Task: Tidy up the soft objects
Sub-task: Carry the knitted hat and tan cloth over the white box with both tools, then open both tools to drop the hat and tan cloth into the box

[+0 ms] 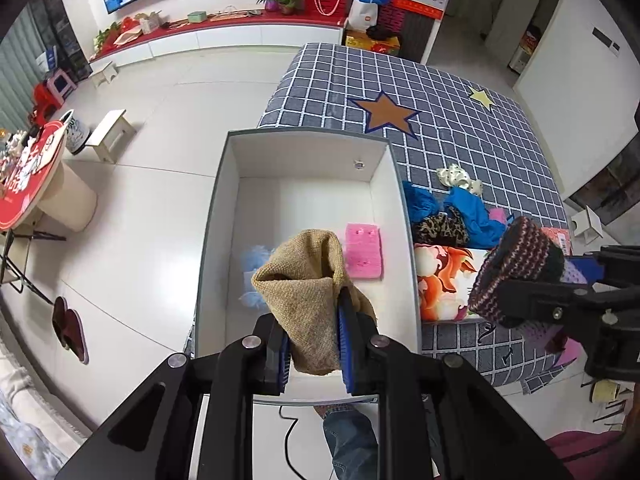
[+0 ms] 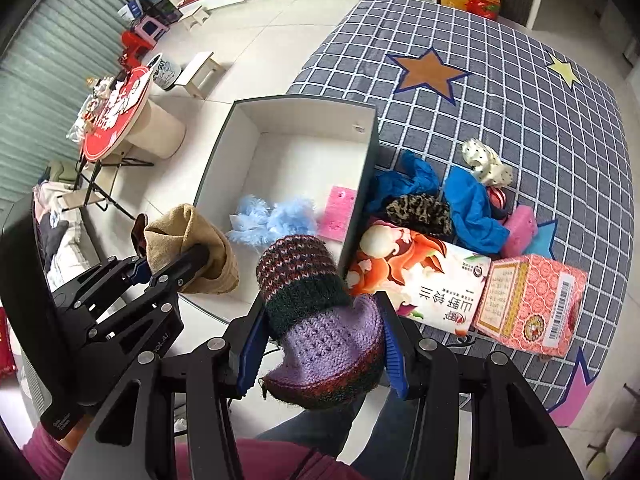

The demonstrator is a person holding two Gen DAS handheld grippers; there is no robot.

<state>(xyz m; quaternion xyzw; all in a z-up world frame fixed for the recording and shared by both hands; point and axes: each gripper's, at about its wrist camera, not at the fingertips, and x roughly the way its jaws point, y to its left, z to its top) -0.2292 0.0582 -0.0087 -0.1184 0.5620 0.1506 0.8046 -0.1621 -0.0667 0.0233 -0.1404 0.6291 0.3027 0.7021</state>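
My left gripper (image 1: 314,344) is shut on a tan knitted cloth (image 1: 308,280) and holds it above the near end of the open white box (image 1: 218,216). My right gripper (image 2: 320,352) is shut on a purple and striped knitted hat (image 2: 316,320), held above the box's near right corner (image 2: 362,200). Inside the box lie a pink sponge (image 1: 362,250) and a light blue fluffy item (image 2: 272,218). On the checked cloth (image 1: 460,128) right of the box lie blue cloths (image 2: 472,204), a leopard-print cloth (image 2: 420,208) and a spotted white cloth (image 2: 486,164).
A flowered tissue pack (image 2: 416,276) and a pink carton (image 2: 532,304) lie beside the box. A pink sponge (image 2: 520,230) sits behind them. A red round table (image 2: 116,116), stools (image 1: 110,134) and slippers (image 1: 70,330) stand on the white floor to the left.
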